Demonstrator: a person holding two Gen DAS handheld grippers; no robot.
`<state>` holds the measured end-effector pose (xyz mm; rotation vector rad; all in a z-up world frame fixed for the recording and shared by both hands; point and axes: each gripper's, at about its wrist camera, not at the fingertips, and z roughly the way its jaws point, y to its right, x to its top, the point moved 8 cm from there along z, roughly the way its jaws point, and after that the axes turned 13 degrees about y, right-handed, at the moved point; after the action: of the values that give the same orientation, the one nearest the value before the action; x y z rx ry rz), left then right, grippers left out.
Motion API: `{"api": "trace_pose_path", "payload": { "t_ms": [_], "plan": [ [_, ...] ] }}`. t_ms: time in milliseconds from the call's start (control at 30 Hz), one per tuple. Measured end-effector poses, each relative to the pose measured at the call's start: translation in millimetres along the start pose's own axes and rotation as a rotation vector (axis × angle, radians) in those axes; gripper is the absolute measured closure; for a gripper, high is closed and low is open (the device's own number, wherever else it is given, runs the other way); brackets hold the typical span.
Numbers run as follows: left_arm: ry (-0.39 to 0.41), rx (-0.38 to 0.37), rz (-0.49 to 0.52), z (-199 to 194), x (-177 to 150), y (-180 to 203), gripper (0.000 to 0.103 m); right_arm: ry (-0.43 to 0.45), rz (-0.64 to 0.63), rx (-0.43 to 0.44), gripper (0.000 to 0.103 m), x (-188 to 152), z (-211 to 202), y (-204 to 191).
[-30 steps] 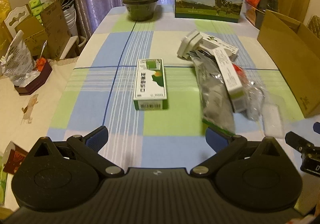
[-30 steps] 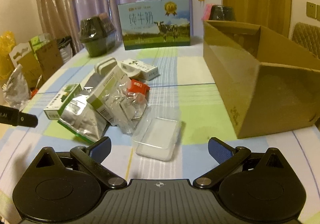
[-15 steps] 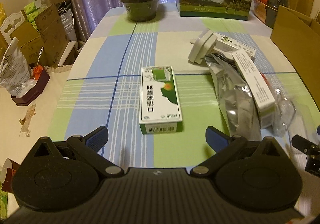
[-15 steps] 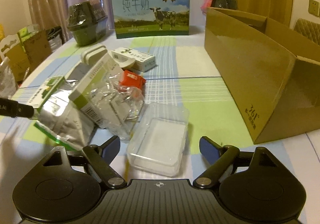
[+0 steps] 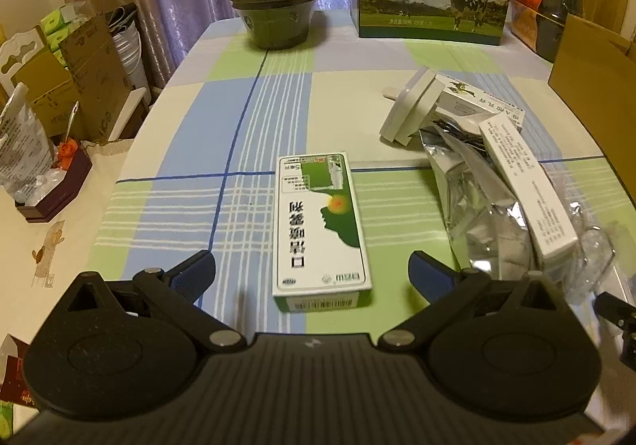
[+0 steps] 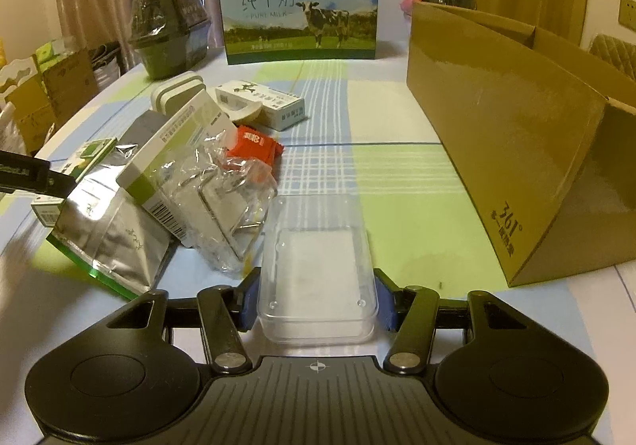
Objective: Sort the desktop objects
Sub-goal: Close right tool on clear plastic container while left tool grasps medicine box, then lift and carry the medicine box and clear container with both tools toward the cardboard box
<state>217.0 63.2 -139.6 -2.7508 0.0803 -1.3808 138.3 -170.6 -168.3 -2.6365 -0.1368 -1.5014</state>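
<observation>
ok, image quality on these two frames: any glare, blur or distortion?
Left wrist: warm dim light, fisheye bends the table edges, green-and-white box sharp. Right wrist: glare on the cardboard box wall and the foil pouch; clear plastic container low-contrast.

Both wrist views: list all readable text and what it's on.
"纯牛奶" and "PURE MILK": blue milk carton with a cow picture.
"361°": side of the brown cardboard box.
"口洁喷雾剂", read upside down: green and white flat box.
Barcodes, small print on the white boxes, red packet: too small or blurred.
</observation>
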Motion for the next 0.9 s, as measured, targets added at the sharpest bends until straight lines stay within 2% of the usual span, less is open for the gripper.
{"api": "trace_pose_path", "payload": {
  "t_ms": [167, 367, 600, 767, 900],
  "plan": [
    [-0.026, -0.003, -0.024, 20, 0, -2, 0.016, 0.003, 0.003, 0.005, 0.05, 1, 3, 1],
    [-0.067, -0.007, -0.052, 36, -7, -9, 0.051, 0.003, 0.007, 0.01, 0.05, 1, 2, 1],
    [-0.066, 0.012, -0.081, 11, -16, -11, 0.052, -0.006, 0.012, 0.031, 0.05, -1, -10, 4],
    [-0.072, 0.016, -0.073, -27, -33, -3, 0.052, -0.023, 0.009, 0.031, 0.05, -9, -31, 13],
    [-0.097, 0.021, -0.138, -68, -61, 8, 0.052, -0.041, 0.006, 0.029, 0.05, -16, -51, 18]
  ]
}}
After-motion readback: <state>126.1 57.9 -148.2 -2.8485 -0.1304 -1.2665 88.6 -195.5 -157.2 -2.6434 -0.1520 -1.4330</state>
